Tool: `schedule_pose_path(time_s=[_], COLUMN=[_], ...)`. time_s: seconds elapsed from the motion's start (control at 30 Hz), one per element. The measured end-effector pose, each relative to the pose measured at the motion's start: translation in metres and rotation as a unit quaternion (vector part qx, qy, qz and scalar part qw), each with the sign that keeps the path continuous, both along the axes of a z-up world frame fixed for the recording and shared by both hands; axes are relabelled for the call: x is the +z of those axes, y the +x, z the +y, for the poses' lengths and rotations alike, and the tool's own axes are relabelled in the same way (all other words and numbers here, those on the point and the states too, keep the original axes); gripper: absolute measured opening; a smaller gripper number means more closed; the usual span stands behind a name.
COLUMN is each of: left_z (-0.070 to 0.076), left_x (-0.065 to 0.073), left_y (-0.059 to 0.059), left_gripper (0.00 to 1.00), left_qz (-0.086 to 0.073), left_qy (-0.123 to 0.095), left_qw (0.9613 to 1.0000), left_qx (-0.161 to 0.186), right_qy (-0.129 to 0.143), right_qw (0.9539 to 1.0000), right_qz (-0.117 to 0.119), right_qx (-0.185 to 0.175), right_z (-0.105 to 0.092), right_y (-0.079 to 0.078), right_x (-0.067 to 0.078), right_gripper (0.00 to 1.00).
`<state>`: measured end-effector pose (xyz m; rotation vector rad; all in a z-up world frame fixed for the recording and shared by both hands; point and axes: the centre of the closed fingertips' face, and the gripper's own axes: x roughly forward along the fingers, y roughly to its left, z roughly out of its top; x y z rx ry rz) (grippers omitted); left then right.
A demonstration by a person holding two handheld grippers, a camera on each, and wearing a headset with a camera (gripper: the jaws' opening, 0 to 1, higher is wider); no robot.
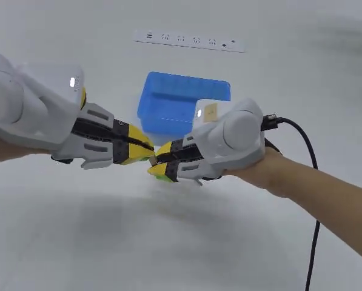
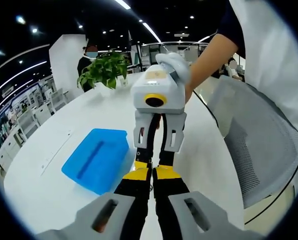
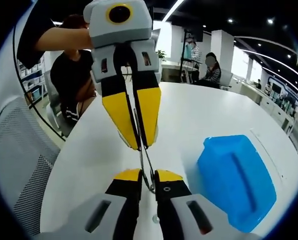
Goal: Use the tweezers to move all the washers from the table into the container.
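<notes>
Steel tweezers (image 3: 144, 157) | left claw (image 3: 140, 146) clenched on them | right claw (image 3: 148, 175) clamping them too | container (image 3: 238, 175) nearby

Bright, even overhead light; a soft head view and bowed fisheye gripper views.
In the head view the white table (image 1: 168, 242) is washed pale, with a faint grey shadow under the left gripper (image 1: 151, 152) and right gripper (image 1: 156, 167); beyond the claws the power strip (image 1: 190, 41) is smeared. In both gripper views ceiling strip lights (image 2: 149, 29) glow above the claws against a dark ceiling, straight edges bow toward the rim, and the nearest jaw bases blur. The thin tweezers (image 3: 145, 165) between the claws are hard to make out.
</notes>
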<state>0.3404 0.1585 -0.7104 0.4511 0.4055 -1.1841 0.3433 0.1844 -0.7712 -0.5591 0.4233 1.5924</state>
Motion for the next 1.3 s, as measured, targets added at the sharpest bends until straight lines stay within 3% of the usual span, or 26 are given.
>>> schedule_pose_path(time_s=[0.1, 0.2, 0.27, 0.53, 0.8, 0.9, 1.13, 1.3], left_z=[0.0, -0.001, -0.002, -0.006, -0.002, 0.0, 0.008, 0.014], left_x=[0.001, 0.002, 0.002, 0.005, 0.006, 0.008, 0.011, 0.011], left_y=[0.002, 0.006, 0.005, 0.003, 0.002, 0.002, 0.003, -0.002], left_gripper=[0.05, 0.06, 0.06, 0.07, 0.12, 0.16, 0.25, 0.3], left_qz=[0.004, 0.02, 0.013, 0.018, 0.012, 0.011, -0.009, -0.014], left_qy=[-0.003, -0.028, -0.027, -0.039, -0.037, -0.046, -0.049, -0.051], left_qw=[0.9999, 0.9985, 0.9987, 0.9977, 0.997, 0.9963, 0.9941, 0.9921], left_qx=[0.013, 0.042, 0.041, 0.053, 0.066, 0.072, 0.096, 0.114], right_qy=[-0.001, 0.006, 0.005, 0.006, 0.006, 0.006, 0.007, 0.014], right_qw=[1.0, 0.9999, 0.9999, 1.0, 0.9999, 0.9998, 0.9996, 0.9993], right_qz=[-0.008, -0.001, -0.003, -0.003, -0.004, -0.003, 0.0, 0.001], right_qx=[0.0, -0.01, -0.01, -0.006, -0.012, -0.017, -0.028, -0.035], right_z=[0.0, -0.001, -0.002, -0.002, -0.002, -0.003, -0.009, -0.014], right_y=[0.001, 0.003, 0.003, -0.001, -0.002, -0.001, 0.0, 0.001], right_x=[0.0, 0.001, 0.001, 0.002, 0.006, 0.008, 0.012, 0.021], right_gripper=[0.1, 0.1, 0.1, 0.1, 0.09, 0.09, 0.09, 0.09])
